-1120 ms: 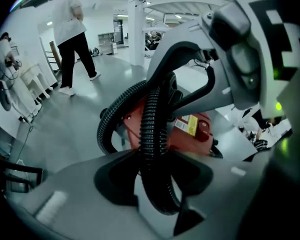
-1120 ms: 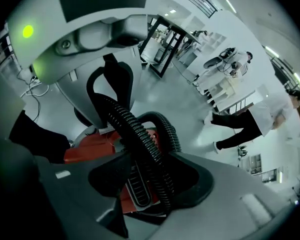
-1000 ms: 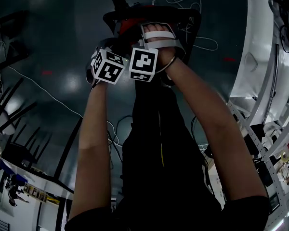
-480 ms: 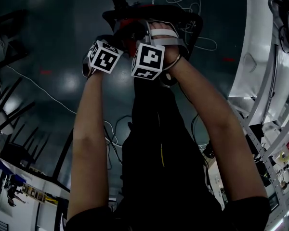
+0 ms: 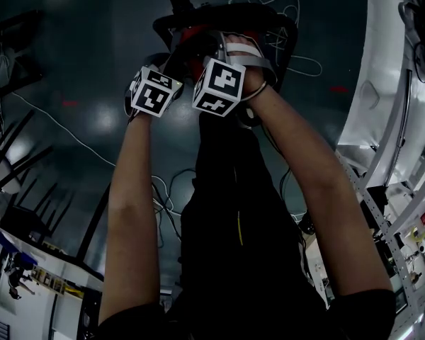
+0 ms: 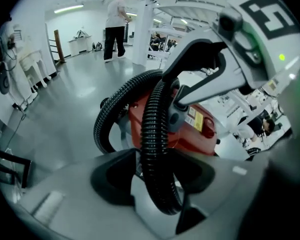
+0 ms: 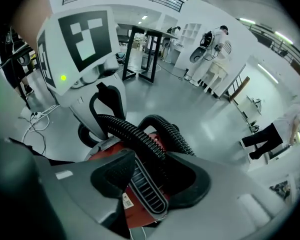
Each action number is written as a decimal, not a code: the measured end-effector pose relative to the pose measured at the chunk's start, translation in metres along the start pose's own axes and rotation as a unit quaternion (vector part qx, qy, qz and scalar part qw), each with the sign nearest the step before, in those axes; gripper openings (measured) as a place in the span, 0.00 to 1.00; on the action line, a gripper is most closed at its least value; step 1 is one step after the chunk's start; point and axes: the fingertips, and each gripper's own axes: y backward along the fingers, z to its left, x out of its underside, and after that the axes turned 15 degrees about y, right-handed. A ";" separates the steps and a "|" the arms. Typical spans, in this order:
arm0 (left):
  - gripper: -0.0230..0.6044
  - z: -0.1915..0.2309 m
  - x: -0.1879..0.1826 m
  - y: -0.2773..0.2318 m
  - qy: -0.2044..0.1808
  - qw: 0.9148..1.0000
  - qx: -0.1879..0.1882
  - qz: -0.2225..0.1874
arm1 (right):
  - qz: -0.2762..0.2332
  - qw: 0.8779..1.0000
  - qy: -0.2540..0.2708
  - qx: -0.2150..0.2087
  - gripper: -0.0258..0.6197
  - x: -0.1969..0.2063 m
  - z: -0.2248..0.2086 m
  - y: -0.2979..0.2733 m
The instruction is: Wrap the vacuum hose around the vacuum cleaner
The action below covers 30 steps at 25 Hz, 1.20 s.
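In the head view we see the red vacuum cleaner (image 5: 193, 40) under both outstretched arms. In the left gripper view the left gripper (image 6: 157, 176) has just widened, and its jaws sit loosely around the black hose (image 6: 152, 134). In the right gripper view the right gripper (image 7: 150, 179) has just narrowed, and its jaws flank the hose without pressing it.

Hose (image 6: 152, 149) ribbed matt plastic; vacuum cleaner (image 6: 197, 139) smooth glossy plastic
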 end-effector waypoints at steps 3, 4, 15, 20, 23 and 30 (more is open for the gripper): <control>0.43 -0.009 -0.006 0.008 -0.013 1.000 0.012 -0.026 | -0.003 1.000 -0.015 0.010 0.33 0.003 -0.001 0.003; 0.46 -0.012 -0.008 0.011 -0.015 0.999 0.016 -0.035 | -0.005 1.000 -0.019 0.016 0.33 0.003 -0.003 0.005; 0.35 -0.029 -0.008 0.019 0.001 0.997 0.028 -0.076 | -0.016 1.000 -0.016 0.021 0.30 0.000 -0.003 0.012; 0.34 -0.018 0.027 0.023 -0.007 0.998 0.011 -0.066 | -0.048 0.998 -0.010 0.028 0.28 -0.016 0.007 0.019; 0.34 -0.007 0.048 0.022 -0.014 0.999 -0.009 -0.052 | -0.069 0.997 -0.003 0.034 0.29 -0.030 0.013 0.022; 0.35 0.007 0.067 0.010 -0.013 0.999 -0.030 -0.010 | -0.071 0.996 -0.027 0.053 0.29 -0.026 0.005 0.025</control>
